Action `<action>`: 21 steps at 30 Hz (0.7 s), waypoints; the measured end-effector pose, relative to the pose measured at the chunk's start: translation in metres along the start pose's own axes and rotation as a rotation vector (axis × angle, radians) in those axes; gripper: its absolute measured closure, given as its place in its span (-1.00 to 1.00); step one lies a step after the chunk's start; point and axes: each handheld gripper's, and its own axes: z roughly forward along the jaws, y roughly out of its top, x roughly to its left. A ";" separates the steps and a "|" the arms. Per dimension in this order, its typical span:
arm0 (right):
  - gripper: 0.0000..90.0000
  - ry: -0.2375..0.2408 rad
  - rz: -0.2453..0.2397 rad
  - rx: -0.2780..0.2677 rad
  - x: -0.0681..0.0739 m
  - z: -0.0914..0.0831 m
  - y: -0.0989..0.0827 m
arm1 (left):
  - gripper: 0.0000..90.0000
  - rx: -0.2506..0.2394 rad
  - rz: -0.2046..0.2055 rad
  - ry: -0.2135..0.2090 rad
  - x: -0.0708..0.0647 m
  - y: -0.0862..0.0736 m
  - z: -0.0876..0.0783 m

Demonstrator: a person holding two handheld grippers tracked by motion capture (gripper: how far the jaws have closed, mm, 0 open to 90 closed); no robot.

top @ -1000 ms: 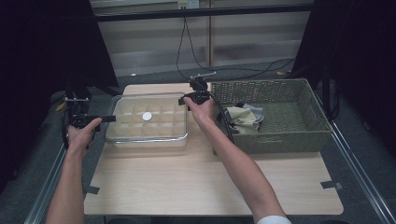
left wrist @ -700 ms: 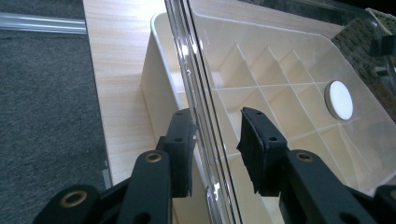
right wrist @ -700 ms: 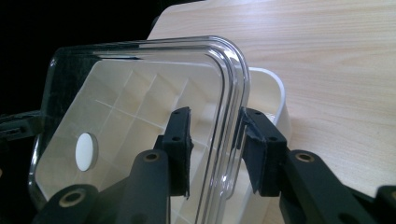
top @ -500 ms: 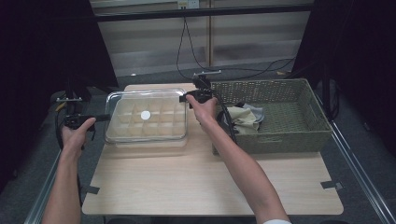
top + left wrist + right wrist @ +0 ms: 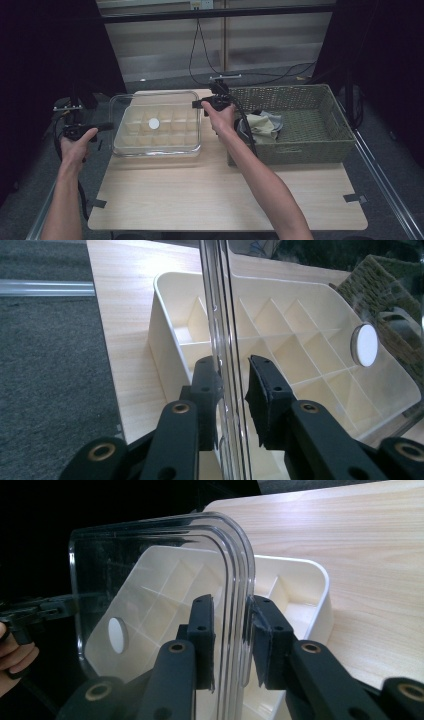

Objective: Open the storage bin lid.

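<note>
Pinching clear lid rims between both: left tongs, right tongs, just closing.

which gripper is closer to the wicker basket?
Right. The right gripper grips the clear lid's edge just beside the wicker basket. The left gripper grips the lid's opposite edge, across the divided tray.

A woven basket sits at the right of the wooden table, with crumpled cloths lying inside its left end. Black cables trail across the grey floor behind the table.
</note>
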 end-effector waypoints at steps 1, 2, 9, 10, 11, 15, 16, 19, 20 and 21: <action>0.65 0.006 -0.004 -0.002 0.001 -0.002 -0.001 | 0.68 -0.004 0.000 0.005 -0.001 -0.001 -0.002; 0.65 0.011 -0.008 -0.003 0.002 -0.004 -0.001 | 0.68 0.002 0.011 0.007 -0.001 -0.001 -0.003; 0.68 0.029 -0.018 -0.013 0.008 -0.012 -0.004 | 0.72 -0.010 0.014 0.008 -0.005 -0.003 -0.008; 0.68 0.029 -0.018 -0.013 0.008 -0.012 -0.004 | 0.72 -0.010 0.014 0.008 -0.005 -0.003 -0.008; 0.68 0.032 -0.023 -0.012 0.009 -0.013 -0.004 | 0.72 -0.006 0.025 0.010 -0.006 -0.004 -0.009; 0.68 0.033 -0.032 -0.018 0.011 -0.017 -0.006 | 0.73 -0.009 0.036 0.011 -0.010 -0.005 -0.014; 0.68 0.034 -0.034 -0.020 0.012 -0.018 -0.006 | 0.72 -0.012 0.036 0.012 -0.011 -0.006 -0.015; 0.68 0.040 -0.040 -0.027 0.015 -0.021 -0.008 | 0.73 -0.013 0.043 0.015 -0.014 -0.006 -0.019; 0.68 0.040 -0.038 -0.030 0.016 -0.022 -0.009 | 0.73 -0.009 0.055 0.018 -0.015 -0.006 -0.021; 0.67 0.040 -0.040 -0.033 0.016 -0.024 -0.011 | 0.73 -0.019 0.052 0.012 -0.017 -0.006 -0.022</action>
